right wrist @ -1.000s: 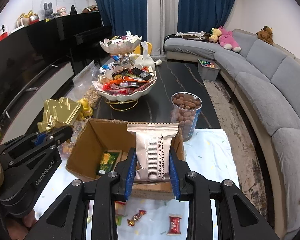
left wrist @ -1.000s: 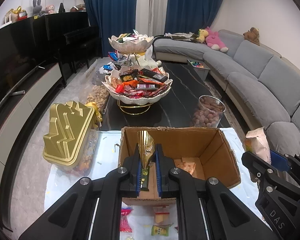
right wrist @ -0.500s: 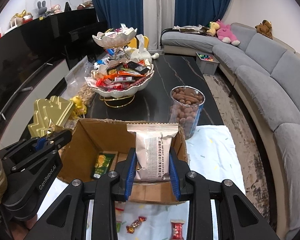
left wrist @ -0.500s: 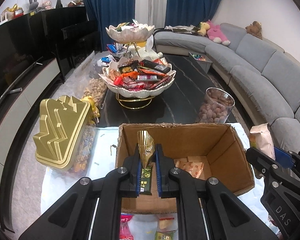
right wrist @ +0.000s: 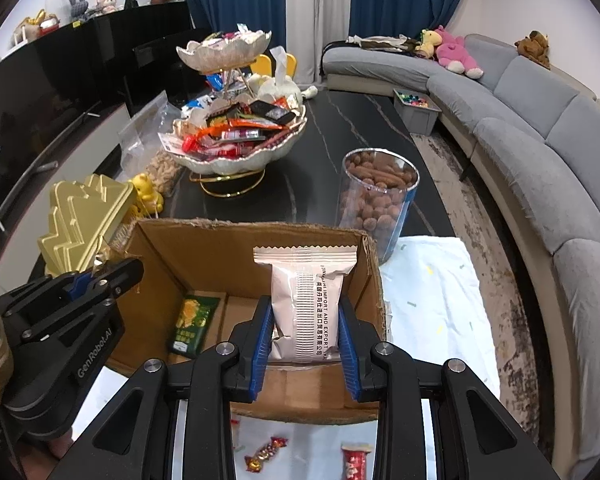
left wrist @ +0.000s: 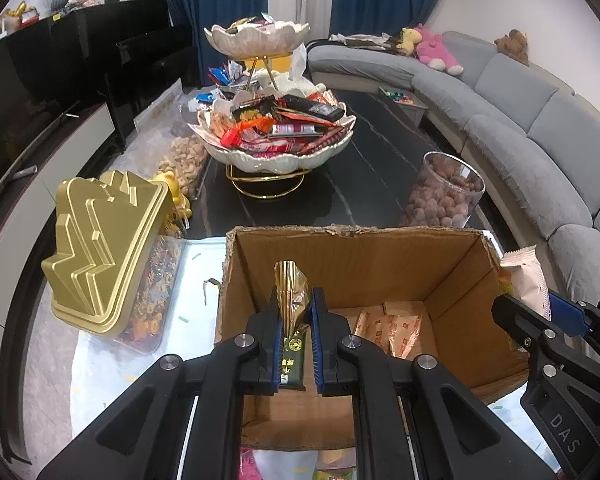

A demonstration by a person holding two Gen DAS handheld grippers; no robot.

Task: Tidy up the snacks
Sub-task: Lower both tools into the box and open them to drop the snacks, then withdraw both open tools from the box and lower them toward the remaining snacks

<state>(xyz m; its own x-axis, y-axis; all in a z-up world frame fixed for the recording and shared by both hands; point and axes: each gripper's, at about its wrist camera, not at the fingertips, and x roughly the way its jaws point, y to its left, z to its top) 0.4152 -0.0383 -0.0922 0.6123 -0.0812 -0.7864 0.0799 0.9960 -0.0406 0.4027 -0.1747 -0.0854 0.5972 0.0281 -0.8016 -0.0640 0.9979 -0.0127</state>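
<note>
In the box (left wrist: 352,264): orange packets (left wrist: 388,326) (plus a green pack (right wrist: 193,324) flat on the floor). Left gripper (left wrist: 296,320) pinches a gold-green sachet (left wrist: 292,304), right gripper (right wrist: 305,328) clamps a white pouch (right wrist: 306,300), both over the box.

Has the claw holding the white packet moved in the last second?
Yes. The right claw, shut on the white packet, has come down and closer over the cardboard box, which now looks bigger.
</note>
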